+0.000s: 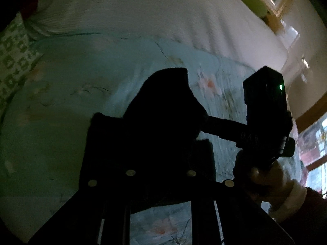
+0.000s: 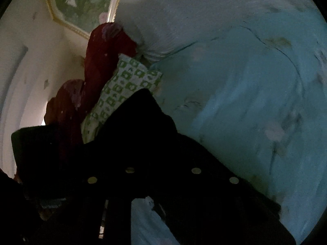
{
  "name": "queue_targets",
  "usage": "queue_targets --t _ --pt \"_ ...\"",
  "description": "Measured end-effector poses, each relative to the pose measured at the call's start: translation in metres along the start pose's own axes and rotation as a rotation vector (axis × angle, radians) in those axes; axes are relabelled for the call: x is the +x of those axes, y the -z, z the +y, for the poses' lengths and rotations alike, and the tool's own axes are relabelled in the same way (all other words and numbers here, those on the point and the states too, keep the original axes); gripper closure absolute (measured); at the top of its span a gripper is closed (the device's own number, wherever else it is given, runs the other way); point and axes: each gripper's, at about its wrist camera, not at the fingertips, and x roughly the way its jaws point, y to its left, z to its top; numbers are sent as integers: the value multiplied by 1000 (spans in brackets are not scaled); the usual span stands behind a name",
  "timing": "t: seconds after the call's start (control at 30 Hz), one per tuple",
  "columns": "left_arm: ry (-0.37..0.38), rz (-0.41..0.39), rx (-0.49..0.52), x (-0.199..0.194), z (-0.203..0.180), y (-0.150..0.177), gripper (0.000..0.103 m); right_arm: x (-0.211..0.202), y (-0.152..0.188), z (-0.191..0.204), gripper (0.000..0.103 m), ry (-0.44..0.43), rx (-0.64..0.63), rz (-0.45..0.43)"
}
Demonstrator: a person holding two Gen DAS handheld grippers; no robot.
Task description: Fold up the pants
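Note:
The pants (image 1: 163,102) are black and hang bunched from my left gripper (image 1: 151,138), which is shut on the cloth above the light blue floral bedsheet (image 1: 61,102). In the right wrist view the pants (image 2: 194,173) drape from my right gripper (image 2: 143,143), which is shut on them, and run down to the right over the bedsheet (image 2: 245,102). My right gripper also shows in the left wrist view (image 1: 206,124), with its body and a green light at the right, held by a gloved hand (image 1: 271,181). The fingertips are lost in dark cloth.
A green and white patterned pillow (image 2: 122,85) and a dark red cloth (image 2: 102,61) lie at the head of the bed. A white pleated cover (image 1: 143,10) lies beyond the sheet. A framed picture (image 2: 81,4) hangs on the wall. A window (image 1: 314,153) is at the right.

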Motion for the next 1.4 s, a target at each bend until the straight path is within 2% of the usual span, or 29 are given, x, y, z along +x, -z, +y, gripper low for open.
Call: queue_targets --t 0.17,0.37,0.5,0.63,0.7,0.77,0.87,0.97,1.0,1.13,1.4 --pt "-39 7 99 29 -27 13 88 -9 16 -23 82 24 58 -20" --pt "-43 9 176 46 -44 25 87 -19 29 -35 81 80 75 -31" --pt "-45 15 246 55 -56 39 81 -30 36 -39 71 162 87 -44" --pt "-29 33 293 61 -67 51 74 -49 44 -38 71 234 97 -74" --pt "3 44 296 60 -68 52 65 -59 49 -37 71 260 114 -100" --pt "37 50 292 54 -68 56 61 -71 54 -38 71 288 141 -130" --pt "90 62 283 47 -66 59 49 -87 62 -38 66 307 192 -174" --pt "119 73 276 35 -60 62 48 -100 70 -37 59 322 238 -208" --pt "123 74 278 31 -57 62 44 -103 72 -36 56 323 249 -218" --pt "132 63 268 12 -41 62 39 -112 82 -27 44 345 290 -257" --pt "104 25 192 -11 2 48 33 -109 96 -2 34 384 317 -273"
